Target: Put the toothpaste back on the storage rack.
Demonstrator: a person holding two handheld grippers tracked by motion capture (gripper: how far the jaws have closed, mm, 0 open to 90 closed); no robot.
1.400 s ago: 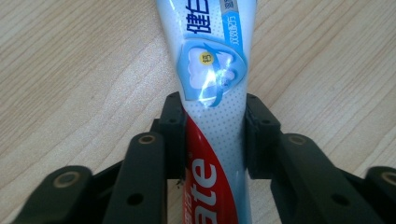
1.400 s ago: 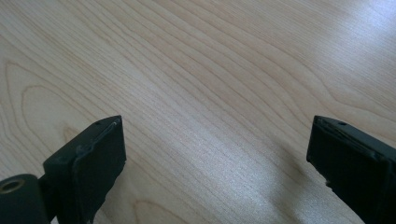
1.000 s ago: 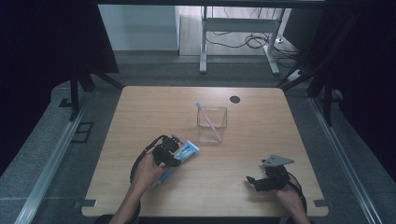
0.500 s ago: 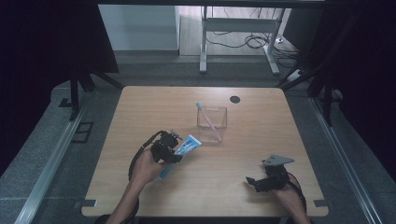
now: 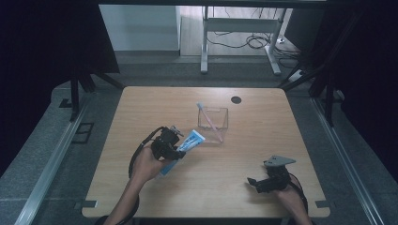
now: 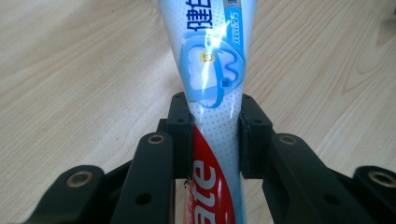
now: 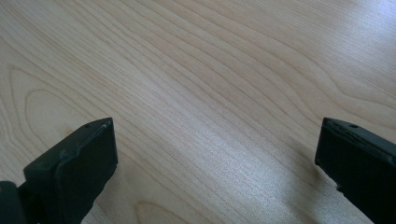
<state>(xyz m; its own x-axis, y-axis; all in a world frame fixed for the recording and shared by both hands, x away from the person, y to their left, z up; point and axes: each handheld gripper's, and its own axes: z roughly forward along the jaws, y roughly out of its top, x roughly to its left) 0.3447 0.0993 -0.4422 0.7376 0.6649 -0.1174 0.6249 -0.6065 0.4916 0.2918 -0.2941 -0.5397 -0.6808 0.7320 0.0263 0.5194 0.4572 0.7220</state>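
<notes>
My left gripper (image 5: 174, 149) is shut on a blue, white and red toothpaste tube (image 5: 189, 142), held above the wooden table (image 5: 141, 108) at its left front. In the left gripper view the two black pads (image 6: 183, 140) press the tube (image 6: 212, 84) at its middle, and the tube runs away from the camera. A clear square holder (image 5: 213, 119) stands just beyond the tube's far end, with a pink toothbrush (image 5: 208, 116) leaning in it. My right gripper (image 5: 253, 182) rests low near the table's front right, jaws wide open over bare wood (image 7: 219, 140).
A dark round hole (image 5: 236, 100) lies in the tabletop behind the holder. Beyond the table's far edge stand metal desk legs (image 5: 204, 42) and loose cables on the floor. Dark curtains hang on both sides.
My left gripper has risen with the toothpaste tube and shifted a little toward the clear holder. The right gripper has stayed where it was.
</notes>
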